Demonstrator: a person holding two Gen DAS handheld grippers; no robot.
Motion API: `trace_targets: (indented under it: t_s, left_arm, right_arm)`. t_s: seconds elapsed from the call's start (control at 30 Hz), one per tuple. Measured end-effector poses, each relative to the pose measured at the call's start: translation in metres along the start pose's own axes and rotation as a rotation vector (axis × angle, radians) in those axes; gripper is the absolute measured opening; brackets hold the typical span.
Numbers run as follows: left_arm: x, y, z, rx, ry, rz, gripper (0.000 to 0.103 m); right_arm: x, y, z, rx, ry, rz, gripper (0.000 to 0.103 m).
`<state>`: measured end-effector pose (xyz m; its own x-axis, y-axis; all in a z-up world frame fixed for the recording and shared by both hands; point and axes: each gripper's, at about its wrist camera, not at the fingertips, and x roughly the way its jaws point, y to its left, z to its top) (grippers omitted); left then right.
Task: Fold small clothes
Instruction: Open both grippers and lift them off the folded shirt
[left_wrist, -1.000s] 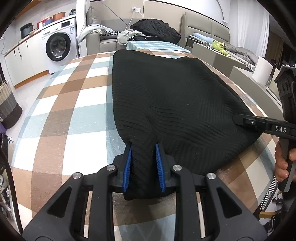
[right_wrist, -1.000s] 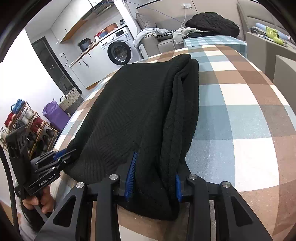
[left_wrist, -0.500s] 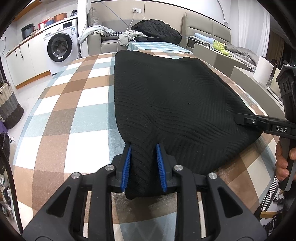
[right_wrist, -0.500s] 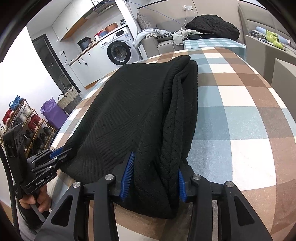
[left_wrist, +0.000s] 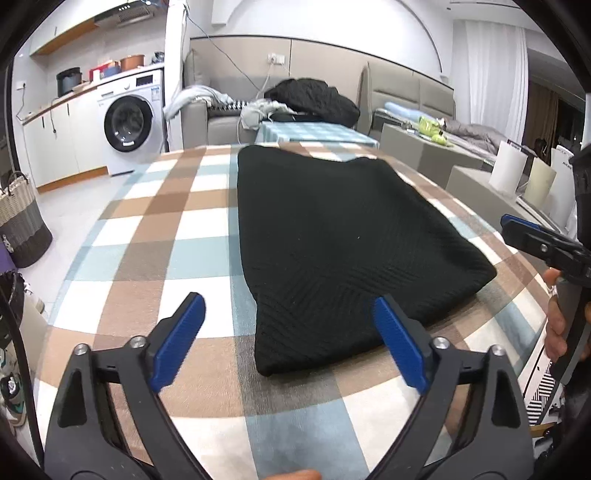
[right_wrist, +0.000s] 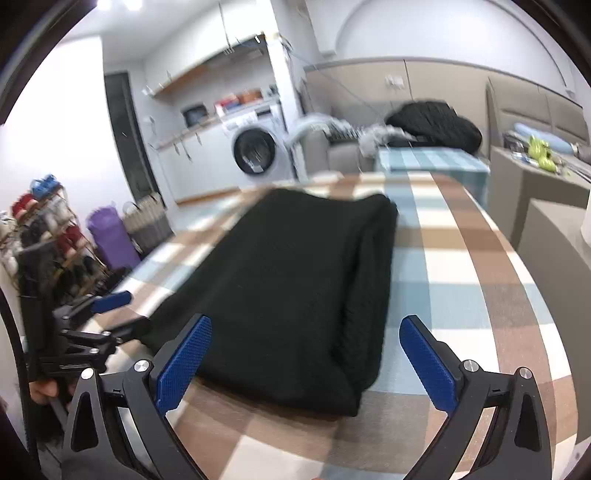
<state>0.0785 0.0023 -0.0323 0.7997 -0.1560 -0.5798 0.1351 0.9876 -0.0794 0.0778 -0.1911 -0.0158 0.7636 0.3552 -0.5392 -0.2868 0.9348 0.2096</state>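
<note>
A black knit garment (left_wrist: 332, 236) lies folded lengthwise on the checked tablecloth (left_wrist: 147, 229). My left gripper (left_wrist: 288, 321) hovers over its near left corner, jaws opening wide, blue pads off the cloth. In the right wrist view the same garment (right_wrist: 288, 288) lies flat, and my right gripper (right_wrist: 306, 343) hangs above its near right corner, jaws also opening, nothing pressed between them. Each gripper shows in the other's view: the right gripper (left_wrist: 532, 236) at the far right, the left gripper (right_wrist: 107, 310) at the far left, each held by a hand.
The table's near edge runs just under both grippers. Beyond the far end stand a sofa with a black heap of clothes (left_wrist: 314, 99), a washing machine (left_wrist: 133, 122) and a woven basket (left_wrist: 22, 221) on the floor. Grey boxes (left_wrist: 424, 151) flank the table's right side.
Both grippers were shut on the garment's near corners; now both have let go, opened wide and pulled back and up. The garment's near edge rests flat on the table.
</note>
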Motion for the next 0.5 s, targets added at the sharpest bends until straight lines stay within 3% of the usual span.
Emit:
trace_targets:
  t_s: [0.1,0.27,0.5]
  left_arm:
    - [-0.018,-0.002,-0.004,-0.007,-0.040,-0.001,0.102]
    - [-0.042,-0.004,-0.011,-0.010,-0.096,0.015,0.102]
    - [-0.045,-0.006,-0.018,0.012,-0.113,0.022,0.102]
  right_arm:
    - [-0.012,0.005,-0.004,-0.017,-0.028,0.038,0.103]
    - [-0.026,0.012,-0.017,-0.035,-0.076,0.079,0.103]
    - [-0.030,0.013,-0.030,-0.036,-0.131,0.100,0.103]
